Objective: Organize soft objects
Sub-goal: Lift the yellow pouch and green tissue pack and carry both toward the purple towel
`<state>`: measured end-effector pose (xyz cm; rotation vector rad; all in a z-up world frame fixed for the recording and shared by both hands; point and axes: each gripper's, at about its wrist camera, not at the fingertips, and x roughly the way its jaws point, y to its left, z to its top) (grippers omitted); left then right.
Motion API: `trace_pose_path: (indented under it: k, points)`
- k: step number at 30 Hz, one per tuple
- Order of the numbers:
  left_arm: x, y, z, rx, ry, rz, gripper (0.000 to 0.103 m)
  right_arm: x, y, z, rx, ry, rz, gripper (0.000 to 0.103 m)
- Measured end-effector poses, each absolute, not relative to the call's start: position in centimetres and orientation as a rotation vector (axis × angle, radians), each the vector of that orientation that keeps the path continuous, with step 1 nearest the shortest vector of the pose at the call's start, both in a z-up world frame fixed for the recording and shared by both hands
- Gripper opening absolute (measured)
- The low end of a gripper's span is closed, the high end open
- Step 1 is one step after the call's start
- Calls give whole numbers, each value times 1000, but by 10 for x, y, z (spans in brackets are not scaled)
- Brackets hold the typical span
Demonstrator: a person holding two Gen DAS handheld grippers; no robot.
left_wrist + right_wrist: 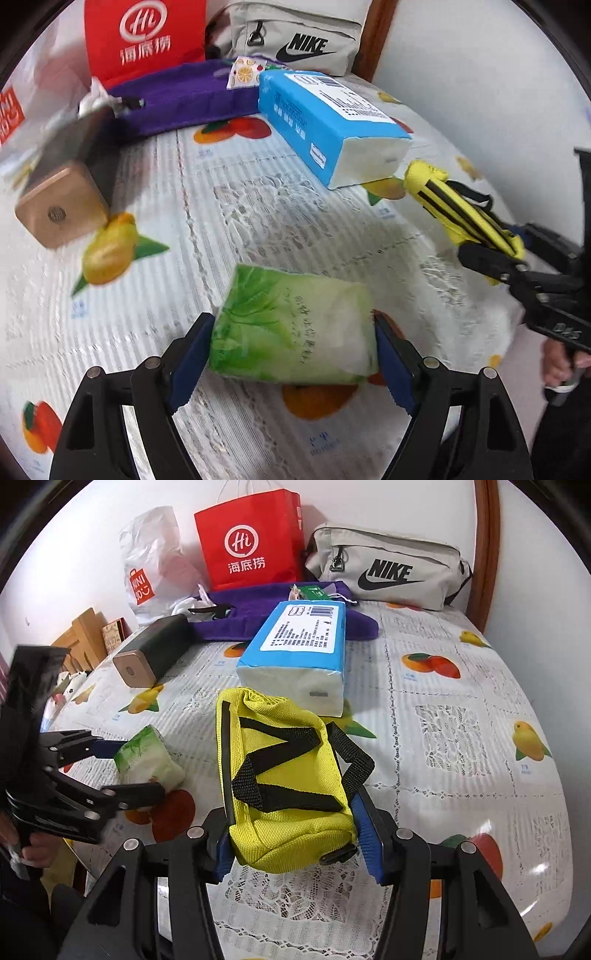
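My left gripper [293, 343] is shut on a green-and-white tissue pack [295, 328] just above the fruit-print tablecloth [229, 221]. The pack also shows in the right wrist view [147, 757], between the left gripper's fingers [133, 771]. My right gripper [291, 834] is shut on a yellow pouch with black straps [284, 782], held over the table. In the left wrist view the pouch [458, 210] sits at the right, clamped by the right gripper [491, 254]. A blue tissue pack [325, 122] lies beyond, also in the right wrist view [299, 653].
A purple cloth [258, 616], a red paper bag [251, 539], a grey Nike bag [388, 568] and a white plastic bag [155, 561] stand at the back against the wall. A dark box with a copper end [151, 653] lies at left. The table edge curves at right.
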<state>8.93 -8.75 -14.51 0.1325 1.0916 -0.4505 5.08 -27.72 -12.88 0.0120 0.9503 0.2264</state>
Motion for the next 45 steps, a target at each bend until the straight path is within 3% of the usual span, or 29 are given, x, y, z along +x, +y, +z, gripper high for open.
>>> trace_pose_path:
  k: [13,17,45]
  points:
    - [99,-26,-149,60,1043,-237,72,54,-266,-137,11,942,247,55]
    - [102,2,-144,-68,1059,-247,72,56,-261,-134,-2,945,257,55]
    - [136,39,-61,-128,931,-159,72,98,-238,-47,-39,821,320,55]
